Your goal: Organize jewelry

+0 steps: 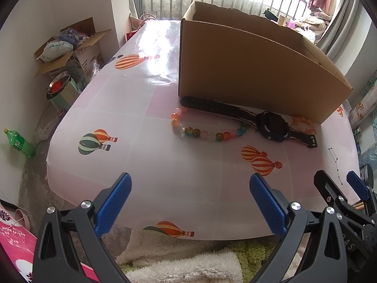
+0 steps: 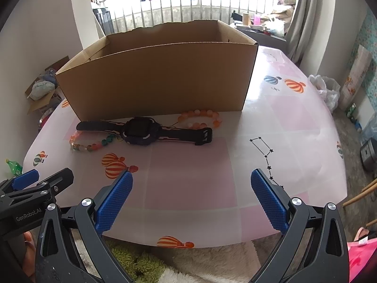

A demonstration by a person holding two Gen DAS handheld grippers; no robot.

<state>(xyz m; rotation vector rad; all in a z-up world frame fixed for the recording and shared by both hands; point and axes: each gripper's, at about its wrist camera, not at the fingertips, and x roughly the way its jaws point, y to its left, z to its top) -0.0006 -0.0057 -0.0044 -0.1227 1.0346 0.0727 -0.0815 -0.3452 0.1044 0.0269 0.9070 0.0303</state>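
Observation:
A black wristwatch [image 1: 271, 123] [image 2: 141, 131] lies flat on the table in front of an open cardboard box [image 1: 247, 70] [image 2: 160, 77]. A multicoloured bead bracelet [image 1: 200, 133] [image 2: 89, 145] lies to its left, partly under the strap. An orange bead bracelet [image 1: 304, 122] [image 2: 202, 118] lies to its right, by the box wall. My left gripper [image 1: 189, 184] and my right gripper [image 2: 190, 181] are both open and empty, over the table's near edge, well short of the jewelry. The right gripper shows in the left wrist view [image 1: 339, 181], the left gripper in the right wrist view [image 2: 44, 176].
The table [image 1: 165, 176] has a pink glossy cloth with balloon prints. A fluffy rug [image 2: 212, 266] lies below the near edge. On the floor to the left are a green bottle [image 1: 18, 142], a metal bin [image 1: 61, 92] and a filled carton [image 1: 70, 49].

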